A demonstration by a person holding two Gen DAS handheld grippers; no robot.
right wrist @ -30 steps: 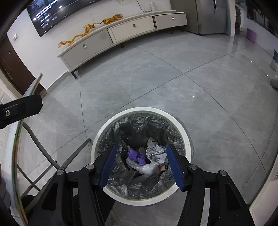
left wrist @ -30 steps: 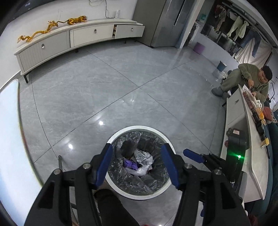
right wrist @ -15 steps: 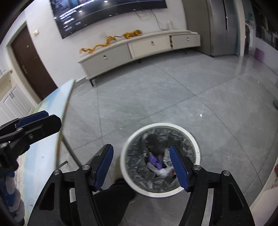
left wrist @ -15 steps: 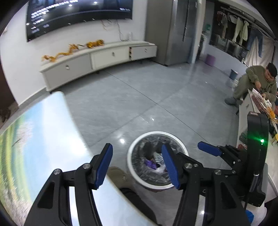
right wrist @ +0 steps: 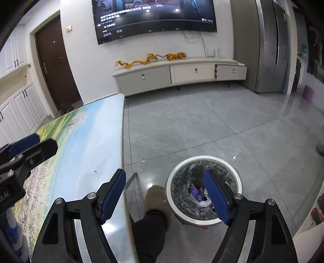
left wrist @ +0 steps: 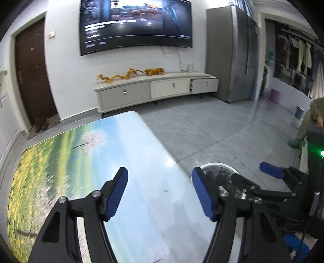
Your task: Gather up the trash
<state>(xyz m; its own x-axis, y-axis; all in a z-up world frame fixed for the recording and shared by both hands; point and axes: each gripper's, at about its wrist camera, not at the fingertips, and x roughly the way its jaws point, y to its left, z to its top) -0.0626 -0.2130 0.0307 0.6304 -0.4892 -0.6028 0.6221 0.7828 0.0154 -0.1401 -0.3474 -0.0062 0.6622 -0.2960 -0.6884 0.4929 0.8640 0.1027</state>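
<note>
A round white trash bin (right wrist: 202, 158) lined with a dark bag stands on the floor, with purple and white trash (right wrist: 195, 193) inside. In the left wrist view only the bin's rim (left wrist: 217, 166) shows past the table edge. My left gripper (left wrist: 161, 192) hangs over the landscape-printed table (left wrist: 121, 151), its jaws opening with nothing between them. My right gripper (right wrist: 165, 196) hovers above the table (right wrist: 91, 141) edge and the bin, jaws also opening and empty. Each view shows the other gripper's fingers (left wrist: 270, 173) (right wrist: 26, 142) at its side.
The person's slippered foot (right wrist: 156, 195) stands between table and bin. A long TV cabinet (right wrist: 180, 75) and a wall TV (right wrist: 154, 18) line the far wall, a brown door (right wrist: 54, 64) to the left. A seated person (left wrist: 314, 115) is at the right, by a purple stool (left wrist: 275, 96).
Both grippers rose from right above the bin and swung left toward the table, the views tilting up to the wall. The jaws of both stand wider than before.
</note>
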